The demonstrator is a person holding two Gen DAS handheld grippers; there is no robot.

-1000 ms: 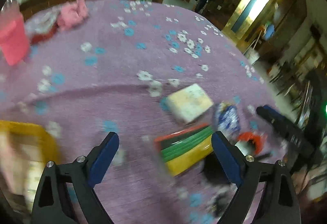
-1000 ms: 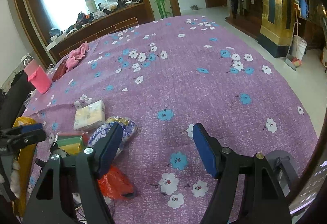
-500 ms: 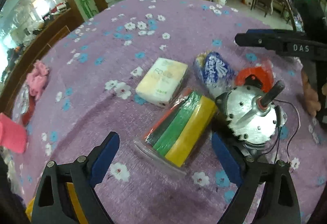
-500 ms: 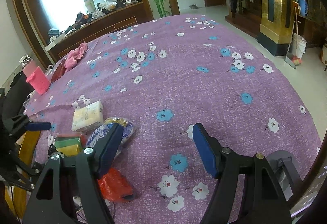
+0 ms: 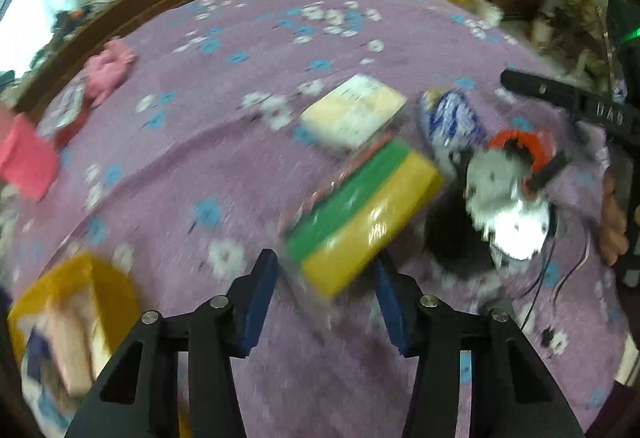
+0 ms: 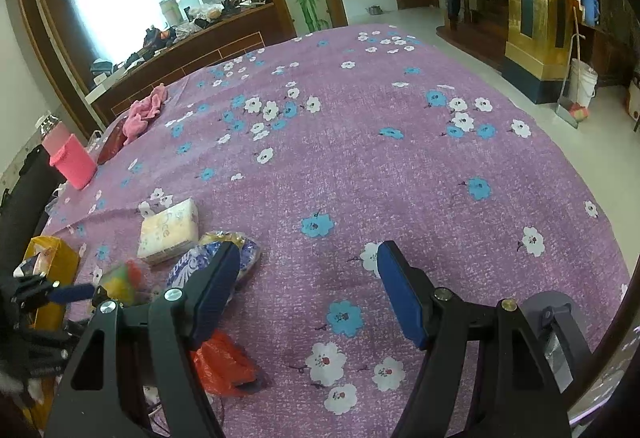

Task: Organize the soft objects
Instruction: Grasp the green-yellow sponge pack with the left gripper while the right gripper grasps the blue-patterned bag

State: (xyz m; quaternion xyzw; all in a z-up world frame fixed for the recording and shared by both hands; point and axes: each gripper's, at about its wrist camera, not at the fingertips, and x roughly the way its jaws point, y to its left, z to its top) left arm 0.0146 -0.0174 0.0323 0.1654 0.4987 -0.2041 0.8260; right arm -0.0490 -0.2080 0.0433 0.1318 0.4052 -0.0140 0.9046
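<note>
The left gripper (image 5: 326, 292) has just been closing its jaws around the near end of the sponge pack (image 5: 362, 210), which is lying just in front of the tissue pack (image 5: 354, 110); whether the pads are pressing it I cannot tell. Right of the tissue pack, the right gripper (image 6: 308, 278) is hovering with jaws apart, holding nothing.

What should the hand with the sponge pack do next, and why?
Probably lift the sponge pack and carry it toward the yellow box. The left gripper has just been closing, its fingers now flank the pack's near end, and the box already holds soft things.
</note>
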